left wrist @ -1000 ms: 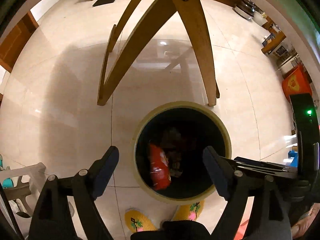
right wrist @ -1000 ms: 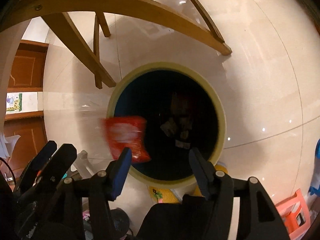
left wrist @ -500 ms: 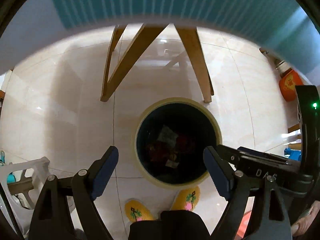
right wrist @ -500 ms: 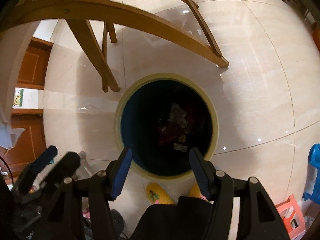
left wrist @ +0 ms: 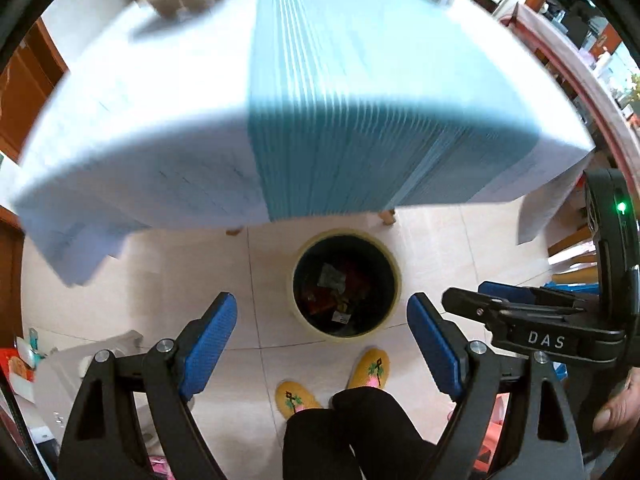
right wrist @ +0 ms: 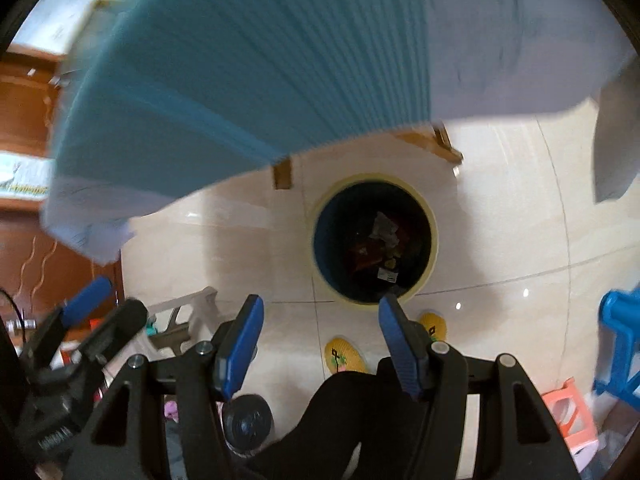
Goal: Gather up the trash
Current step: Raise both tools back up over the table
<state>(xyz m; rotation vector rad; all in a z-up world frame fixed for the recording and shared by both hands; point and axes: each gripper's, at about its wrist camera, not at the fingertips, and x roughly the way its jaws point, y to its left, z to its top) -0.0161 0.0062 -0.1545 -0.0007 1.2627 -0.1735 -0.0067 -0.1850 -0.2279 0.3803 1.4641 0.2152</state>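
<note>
A round dark bin with a pale yellow rim (left wrist: 394, 268) (right wrist: 433, 236) stands on the tiled floor just under the table's edge. Several wrappers (left wrist: 332, 280) (right wrist: 380, 240), red and pale, lie inside it. My left gripper (left wrist: 322, 340) hangs high above the bin, open, nothing between its blue pads. My right gripper (right wrist: 320, 340) is also open and empty, above the bin's near side. The right gripper (left wrist: 520, 312) shows at the right of the left wrist view; the left gripper (right wrist: 80, 320) shows at the left of the right wrist view.
A table with a white and teal striped cloth (left wrist: 320, 92) (right wrist: 240, 60) fills the upper half, with blurred items at its far end. The person's yellow slippers (left wrist: 368, 368) (right wrist: 344, 356) stand by the bin. A white stool (right wrist: 180, 316), blue plastic chair (right wrist: 620, 344) and pink stool (right wrist: 568, 412) sit around.
A red wrapper dropped into the bin. Both grippers then rose well above it, so the bin looks smaller and the tabletop cloth has come into view. Both stayed open.
</note>
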